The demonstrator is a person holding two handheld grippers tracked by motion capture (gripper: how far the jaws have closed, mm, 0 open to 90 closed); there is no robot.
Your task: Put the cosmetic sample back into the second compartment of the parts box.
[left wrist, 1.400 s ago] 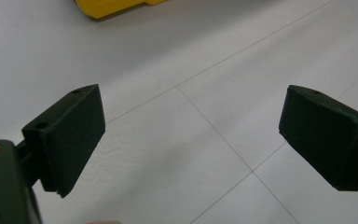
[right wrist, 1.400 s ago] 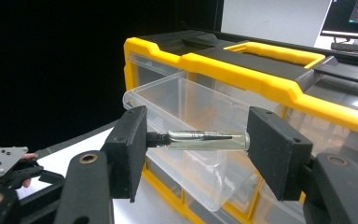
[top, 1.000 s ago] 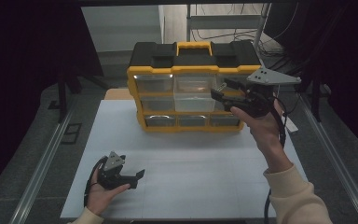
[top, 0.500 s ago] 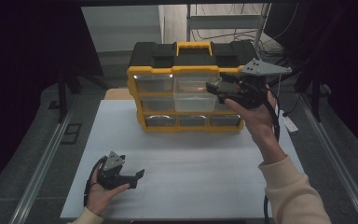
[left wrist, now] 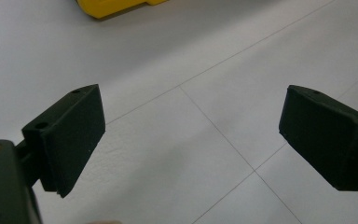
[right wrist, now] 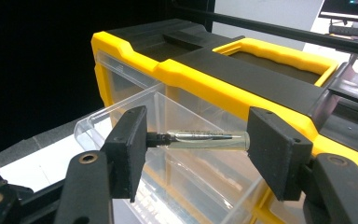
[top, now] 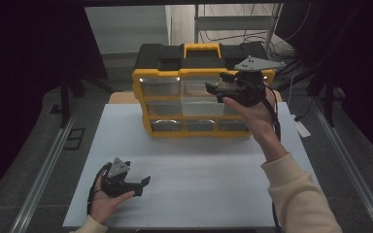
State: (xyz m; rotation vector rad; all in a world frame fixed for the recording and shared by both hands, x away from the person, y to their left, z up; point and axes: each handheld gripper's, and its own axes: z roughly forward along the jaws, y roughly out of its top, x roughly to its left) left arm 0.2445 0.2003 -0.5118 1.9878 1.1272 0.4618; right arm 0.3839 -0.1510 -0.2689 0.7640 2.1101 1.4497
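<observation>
A yellow and black organizer box (top: pixel 141 80) with clear drawers stands at the back of the white table (top: pixel 199 165). Its middle drawer (top: pixel 200 105) is pulled out. My right gripper (top: pixel 212 89) hovers just above that drawer, shut on a small clear vial (right wrist: pixel 207 139) with a dark cap, held lengthwise between the jaws. In the right gripper view the open drawer (right wrist: pixel 98 122) lies right under the vial, and the box's yellow handle (right wrist: pixel 279 52) sits behind. My left gripper (top: pixel 144 181) rests low at the table's front left, open with nothing in it (left wrist: pixel 191 126).
Metal rails run along both sides of the table (top: pixel 43 170). A shelf frame with cables (top: pixel 233 29) stands behind the box. The wide white surface in front of the box holds nothing but the left hand (top: pixel 104 204).
My right gripper has moved a little left and up with the vial, ending over the pulled-out drawer. The left gripper has stayed put.
</observation>
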